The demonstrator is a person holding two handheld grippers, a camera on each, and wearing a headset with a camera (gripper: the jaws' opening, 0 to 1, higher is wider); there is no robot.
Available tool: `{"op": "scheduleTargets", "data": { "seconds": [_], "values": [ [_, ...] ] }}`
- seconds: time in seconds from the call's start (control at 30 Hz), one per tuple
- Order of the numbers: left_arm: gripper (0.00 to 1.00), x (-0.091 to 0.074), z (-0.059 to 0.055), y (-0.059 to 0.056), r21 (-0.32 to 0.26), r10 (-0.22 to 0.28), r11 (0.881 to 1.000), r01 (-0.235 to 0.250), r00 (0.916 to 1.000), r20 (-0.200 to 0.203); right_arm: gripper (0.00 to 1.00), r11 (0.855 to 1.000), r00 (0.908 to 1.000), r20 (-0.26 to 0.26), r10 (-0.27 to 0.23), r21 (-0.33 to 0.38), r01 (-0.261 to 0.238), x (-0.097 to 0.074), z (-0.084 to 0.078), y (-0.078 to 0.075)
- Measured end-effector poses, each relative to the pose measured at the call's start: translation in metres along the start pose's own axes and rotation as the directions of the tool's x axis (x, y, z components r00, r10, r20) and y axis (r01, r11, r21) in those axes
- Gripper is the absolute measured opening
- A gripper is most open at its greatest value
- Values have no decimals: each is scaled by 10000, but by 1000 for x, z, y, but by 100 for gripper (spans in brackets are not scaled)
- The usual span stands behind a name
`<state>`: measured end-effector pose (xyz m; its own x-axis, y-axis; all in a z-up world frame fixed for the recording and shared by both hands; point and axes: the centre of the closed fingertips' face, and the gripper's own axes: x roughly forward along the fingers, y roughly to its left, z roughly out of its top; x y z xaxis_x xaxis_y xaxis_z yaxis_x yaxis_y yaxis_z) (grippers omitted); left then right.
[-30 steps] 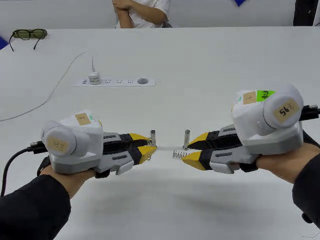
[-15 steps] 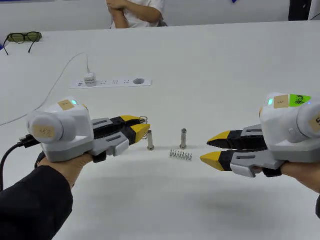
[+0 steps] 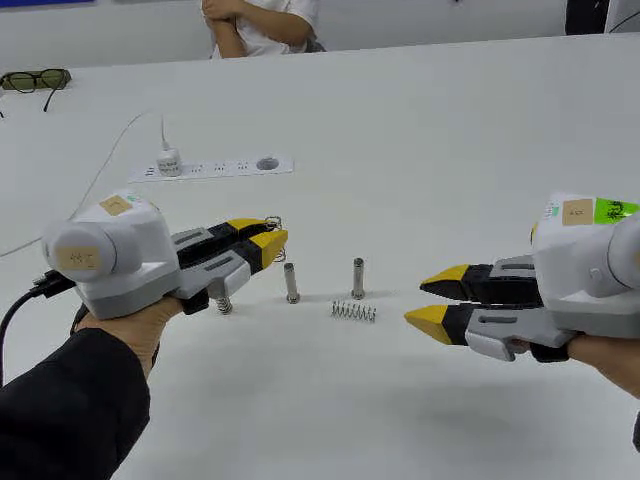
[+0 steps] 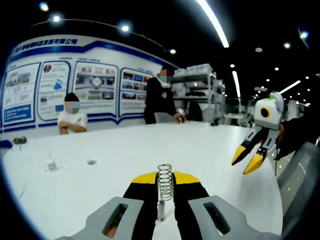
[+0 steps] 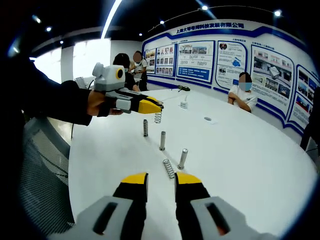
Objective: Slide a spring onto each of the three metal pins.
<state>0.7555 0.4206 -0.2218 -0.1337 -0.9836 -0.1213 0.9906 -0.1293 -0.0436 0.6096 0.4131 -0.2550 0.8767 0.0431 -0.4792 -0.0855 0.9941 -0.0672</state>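
The white table [image 3: 450, 130] runs wide and bare in front of you, with a wall of blue-trimmed posters behind it in both gripper views. Three metal pins stand upright in a row near the middle of the table. The left pin [image 3: 223, 301] has a spring coiled around it and sits partly under your left gripper [image 3: 272, 232]. The middle pin [image 3: 291, 283] and the right pin [image 3: 357, 278] are bare. A loose spring [image 3: 354, 311] lies on its side just in front of the right pin, apart from it.

Your left gripper's jaws are pinching a second spring [image 4: 165, 182], which stands upright between the yellow tips in the left gripper view. The tips hang above the table, between the left and middle pins. Your right gripper [image 3: 428, 301] is off to the right, near the right pin and the loose spring, with its jaws spread and nothing between them.

Farther back lie a power strip [image 3: 215, 167] with a white plug in it and a pair of glasses [image 3: 35, 78]. A person [image 3: 255, 25] sits at the far edge with arms folded.
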Motion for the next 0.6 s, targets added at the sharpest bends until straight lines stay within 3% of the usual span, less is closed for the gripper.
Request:
{"op": "scheduleTargets", "data": {
  "seconds": [0.2,0.6],
  "values": [
    [10,7,-3,1,-240,33,9997,-29,9998,182,22,10000,10000,-16,-30,54,30,1,-2,-2],
    [10,15,-17,5,-583,121,9982,-119,9999,47,22,9996,9998,84,-179,236,177,-1,-3,-6]
  ]
}}
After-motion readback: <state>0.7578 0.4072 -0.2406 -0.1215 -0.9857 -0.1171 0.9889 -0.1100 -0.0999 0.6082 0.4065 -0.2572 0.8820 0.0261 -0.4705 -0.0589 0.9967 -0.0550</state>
